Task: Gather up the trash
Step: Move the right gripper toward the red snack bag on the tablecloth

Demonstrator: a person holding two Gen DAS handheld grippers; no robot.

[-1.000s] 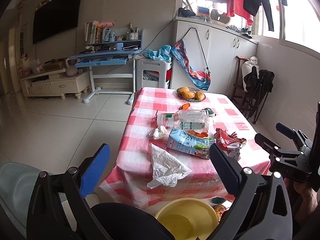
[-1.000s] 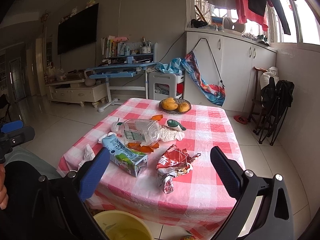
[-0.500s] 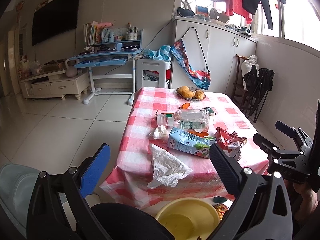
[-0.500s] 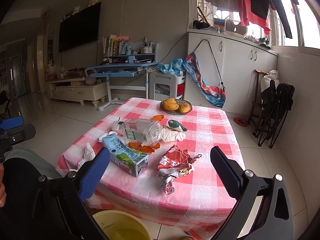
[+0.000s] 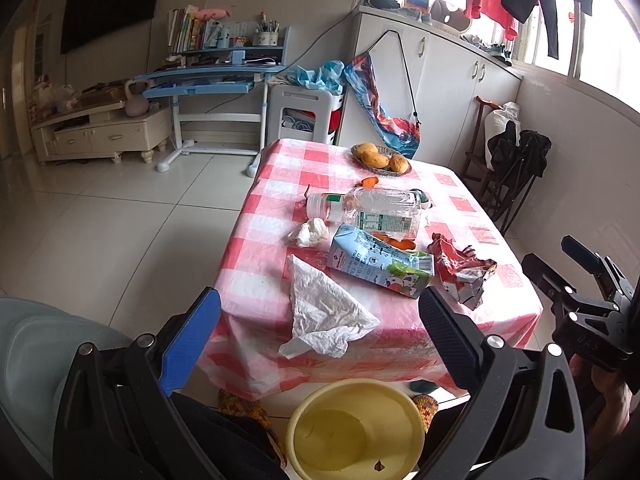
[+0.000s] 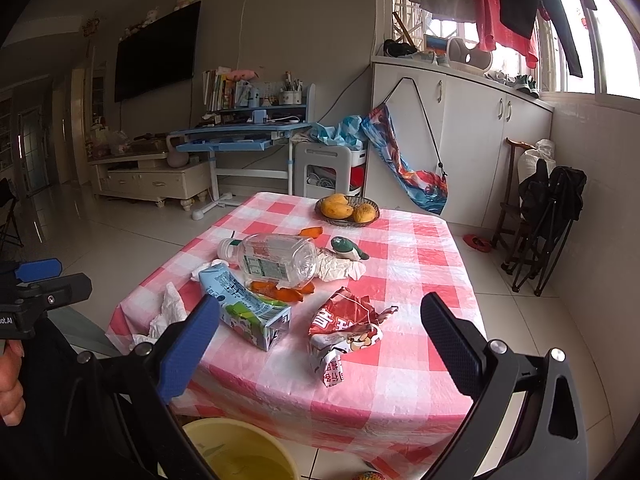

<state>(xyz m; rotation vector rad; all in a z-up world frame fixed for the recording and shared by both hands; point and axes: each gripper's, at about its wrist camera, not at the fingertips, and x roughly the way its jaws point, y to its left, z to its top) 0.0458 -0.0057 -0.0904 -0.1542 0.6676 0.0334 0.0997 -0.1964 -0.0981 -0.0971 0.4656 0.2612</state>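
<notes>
Trash lies on a table under a pink checked cloth (image 5: 276,200): a flat white tissue (image 5: 324,312) at the near edge, a blue milk carton (image 5: 380,264), a crumpled red snack wrapper (image 5: 460,272), a clear plastic bottle (image 5: 372,212) on its side, a small tissue wad (image 5: 310,232) and orange peels (image 6: 280,290). A yellow bin (image 5: 356,428) stands on the floor below the near edge. My left gripper (image 5: 320,340) hangs open in front of the tissue, empty. My right gripper (image 6: 320,344) is open before the wrapper (image 6: 344,328), also empty.
A basket of mangoes (image 6: 346,208) sits at the table's far end, with a green-white object (image 6: 348,248) and crumpled paper (image 6: 340,268) near the bottle. White cabinets (image 6: 472,148) and folded chairs (image 6: 548,216) stand to the right. Open tiled floor (image 5: 120,220) lies left.
Both views shift only slightly; the right gripper has edged a little nearer the table. Nothing on the table has moved and both grippers stay open.
</notes>
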